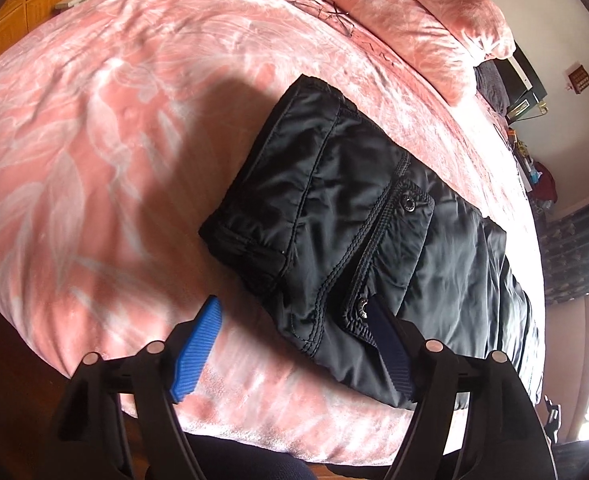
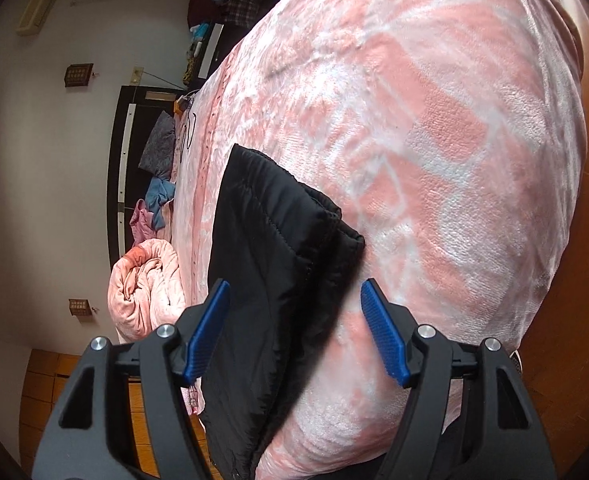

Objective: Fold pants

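Black padded pants [image 1: 358,216] lie folded on the pink patterned bed [image 1: 94,140]; the snap buttons carry lettering too small for me to read. My left hand-held gripper [image 1: 294,320] tilts steeply down, jaws spread, one blue pad over the pocket flap, gripping nothing. My right hand-held gripper [image 2: 294,304] stands spread over the pants' edge, pads pressing nothing.

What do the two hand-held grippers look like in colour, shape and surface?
The left gripper and the right gripper look alike. Each has two black, angular plastic arms with triangular cut-outs and round silver pivot pins. Each arm ends in a flat, ribbed blue finger pad. In the right wrist view the blue pads show fine ridges. No cables or markings are visible.
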The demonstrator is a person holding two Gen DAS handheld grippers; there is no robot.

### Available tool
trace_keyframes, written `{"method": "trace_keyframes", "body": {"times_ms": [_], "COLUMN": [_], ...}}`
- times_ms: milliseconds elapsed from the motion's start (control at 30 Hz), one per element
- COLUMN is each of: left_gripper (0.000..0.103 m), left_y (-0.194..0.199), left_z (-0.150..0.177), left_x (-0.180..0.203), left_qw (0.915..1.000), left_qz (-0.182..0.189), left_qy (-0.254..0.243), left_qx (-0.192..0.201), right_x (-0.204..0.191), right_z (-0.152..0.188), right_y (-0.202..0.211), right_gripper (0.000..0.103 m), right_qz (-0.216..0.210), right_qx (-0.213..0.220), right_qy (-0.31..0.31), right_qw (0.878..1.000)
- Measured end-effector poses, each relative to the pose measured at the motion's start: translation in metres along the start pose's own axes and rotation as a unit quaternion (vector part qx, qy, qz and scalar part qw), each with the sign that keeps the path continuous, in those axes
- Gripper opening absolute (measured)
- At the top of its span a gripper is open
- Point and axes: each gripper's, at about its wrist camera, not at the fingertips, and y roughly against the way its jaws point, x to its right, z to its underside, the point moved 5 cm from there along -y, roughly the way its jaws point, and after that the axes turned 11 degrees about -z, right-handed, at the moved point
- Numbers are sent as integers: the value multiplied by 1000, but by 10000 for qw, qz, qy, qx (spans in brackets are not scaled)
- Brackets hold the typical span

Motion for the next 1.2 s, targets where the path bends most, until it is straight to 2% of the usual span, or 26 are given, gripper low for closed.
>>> {"method": "trace_keyframes", "body": {"times_ms": [167,267,367,433,500,567,633,733,1033,1200], "left_gripper": [86,87,87,87,87,87,88,88,89,89], "left_y": [1,-8,-17,-19,-22,-22,-24,-26,-24,-22], "left_z": [-3,-3,0,1,2,2,1,3,8,9], "left_x": [6,6,5,6,8,8,8,8,6,5], "left_qw": [9999,9997,9990,9991,9992,9992,9990,9990,9988,9982], "left_qz": [95,90,100,98,49,37,52,32,72,129], "left_qy": [68,198,362,349,305,304,359,380,465,518], "left_qx": [88,-91,-232,-239,-269,-270,-263,-228,95,285], "right_x": [-1,0,-2,-4,-2,1,1,-6,-52,-86], "right_z": [-5,-7,-5,-4,-6,-7,-7,-7,-3,5], "right_y": [-11,-18,-21,-22,-24,-25,-25,-25,-22,-21], "right_gripper": [68,68,64,52,49,40,27,18,13,12], "right_qz": [-185,-236,-249,-308,-305,-255,-202,-82,254,297], "right_qx": [-14,-3,-46,-72,-88,-85,-87,-77,15,33], "right_qy": [-20,12,170,224,268,246,285,407,998,1355], "right_qw": [9998,9997,9995,9992,9991,9993,9994,9991,9947,9903]}}
